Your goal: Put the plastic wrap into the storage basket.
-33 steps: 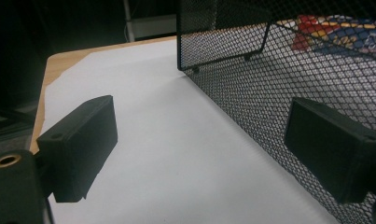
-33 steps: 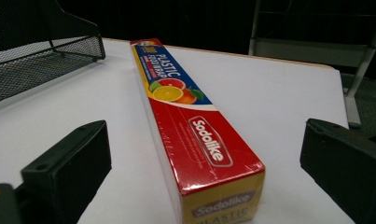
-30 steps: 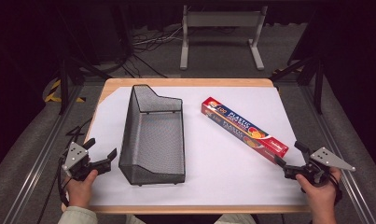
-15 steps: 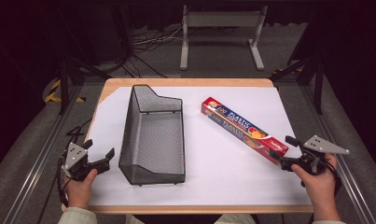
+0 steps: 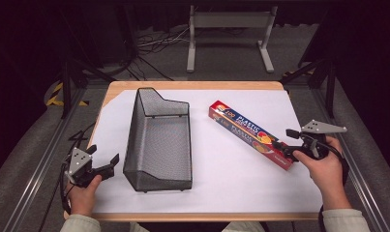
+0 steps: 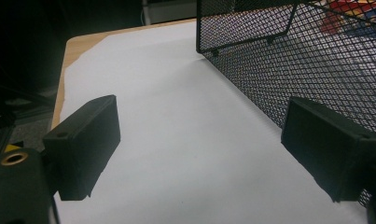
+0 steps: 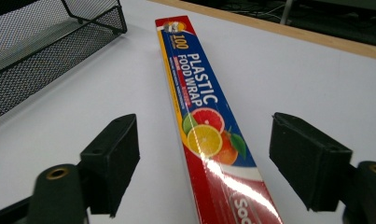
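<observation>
White paper covers my worktop (image 5: 241,188), dark floor all around it. At the left edge my left claw (image 5: 104,163) sits where it was a second ago, jaws wide, just beside the black mesh basket (image 5: 158,140) and not touching it. Right of the basket lies the plastic food wrap box (image 5: 248,132), unmoved. My right claw (image 5: 285,141) has come in from the corner; its wide jaws now straddle the box's near end.

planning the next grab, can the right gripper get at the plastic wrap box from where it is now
Probably yes. The right gripper is open with its jaws standing either side of the near end of the plastic wrap box, and nothing lies between them. The mesh basket sits well off to the side.
</observation>
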